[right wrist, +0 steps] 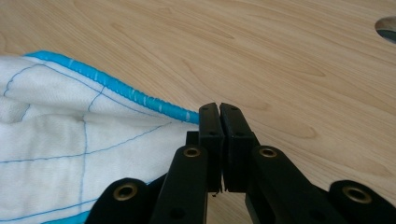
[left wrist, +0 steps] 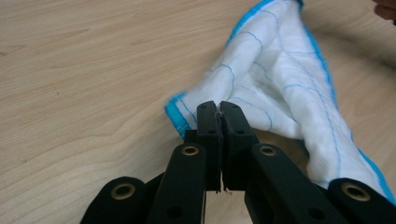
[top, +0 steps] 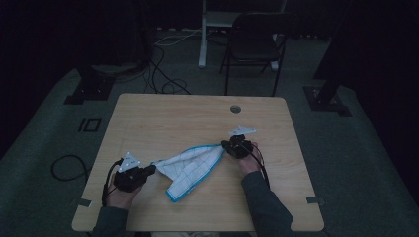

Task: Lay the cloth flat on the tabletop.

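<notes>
Wooden table point(top: 163, 118), dim room. A white cloth point(top: 190, 165) with blue grid lines and a blue hem lies on the near half of the table, stretched between the two grippers. Left gripper point(top: 149, 170) sits near the table's front left, held in the person's left hand point(top: 121, 195); its jaws are pressed together on the cloth's left corner. In the left gripper view the jaws meet with only a thin seam between them, and the cloth point(left wrist: 280, 84) bunches up just beyond the tips, its blue hem curling at the left of the fold. Right gripper point(top: 226, 146) sits toward the table's right, in the right hand point(top: 250, 163); jaws are likewise closed, pinching the far right corner of the cloth. The right gripper view shows the hem point(right wrist: 140, 99) running into the closed tips, with the cloth point(right wrist: 56, 154) spreading off to the left over the wood. Between the grippers the cloth sags and folds, with a loose flap lying toward the table's front edge. A round cable hole point(top: 235, 108) is near the far edge. Beyond the table stands a dark chair point(top: 254, 44), and cables trail over the floor.
</notes>
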The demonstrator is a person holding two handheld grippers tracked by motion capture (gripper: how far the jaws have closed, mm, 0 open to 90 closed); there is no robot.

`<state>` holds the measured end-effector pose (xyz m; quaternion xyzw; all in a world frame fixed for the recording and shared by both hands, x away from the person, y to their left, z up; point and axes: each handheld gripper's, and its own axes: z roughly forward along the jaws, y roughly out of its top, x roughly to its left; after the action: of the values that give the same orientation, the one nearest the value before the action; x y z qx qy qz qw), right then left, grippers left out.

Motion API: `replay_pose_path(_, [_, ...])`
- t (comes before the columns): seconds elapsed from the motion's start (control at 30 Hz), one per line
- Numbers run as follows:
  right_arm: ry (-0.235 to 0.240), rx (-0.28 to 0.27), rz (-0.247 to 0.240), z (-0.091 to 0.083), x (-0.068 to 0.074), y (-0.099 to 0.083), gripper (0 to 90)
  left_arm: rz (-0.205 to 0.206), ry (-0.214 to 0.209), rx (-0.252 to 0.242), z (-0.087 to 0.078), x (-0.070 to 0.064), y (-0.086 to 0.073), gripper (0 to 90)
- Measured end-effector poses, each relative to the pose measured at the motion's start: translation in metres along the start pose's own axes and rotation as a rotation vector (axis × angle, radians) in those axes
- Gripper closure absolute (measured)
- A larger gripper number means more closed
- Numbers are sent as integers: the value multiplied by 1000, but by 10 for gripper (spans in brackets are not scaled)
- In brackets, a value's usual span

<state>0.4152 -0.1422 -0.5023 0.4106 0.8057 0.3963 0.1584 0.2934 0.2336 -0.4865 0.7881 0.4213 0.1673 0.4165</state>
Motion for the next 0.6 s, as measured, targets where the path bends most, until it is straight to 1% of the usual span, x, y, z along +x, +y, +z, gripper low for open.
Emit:
replay_pose_path(0.1, [-9,6,4,0,0,0,881,-7,8,-2,4,1,3,884])
replay_pose_path(0.13, [-30,17,-4,0,2,0,783,1,24,4,8,1,6,884])
replay_pose_path(0.17, [-30,17,-4,0,2,0,783,1,24,4,8,1,6,884])
replay_pose_path(0.2, [-42,9,-12,-3,7,0,716,10,32,8,11,1,8,883])
replay_pose_path(0.27, [-41,-17,-17,-10,14,2,669,8,36,10,14,1,10,883])
replay_pose_path(0.3, [-41,-17,-17,-10,14,2,669,8,36,10,14,1,10,884])
replay_pose_path(0.33, [-30,-39,-30,-16,23,3,635,6,38,9,15,1,10,883])
replay_pose_path(0.37, [-30,-39,-30,-16,23,3,635,6,38,9,15,1,10,883])
replay_pose_path(0.4, [-11,-53,-49,-21,35,2,621,4,39,10,16,1,11,883])
replay_pose_path(0.43, [-11,-53,-49,-21,35,2,621,0,40,9,17,1,11,883])
replay_pose_path(0.47, [17,-58,-59,-22,44,-1,621,-5,39,6,18,1,11,883])
replay_pose_path(0.53, [58,-57,-57,-20,54,-6,620,-10,38,-2,19,1,11,883])
replay_pose_path(0.6, [85,-46,-56,-17,65,-13,615,-18,39,-7,20,1,11,883])
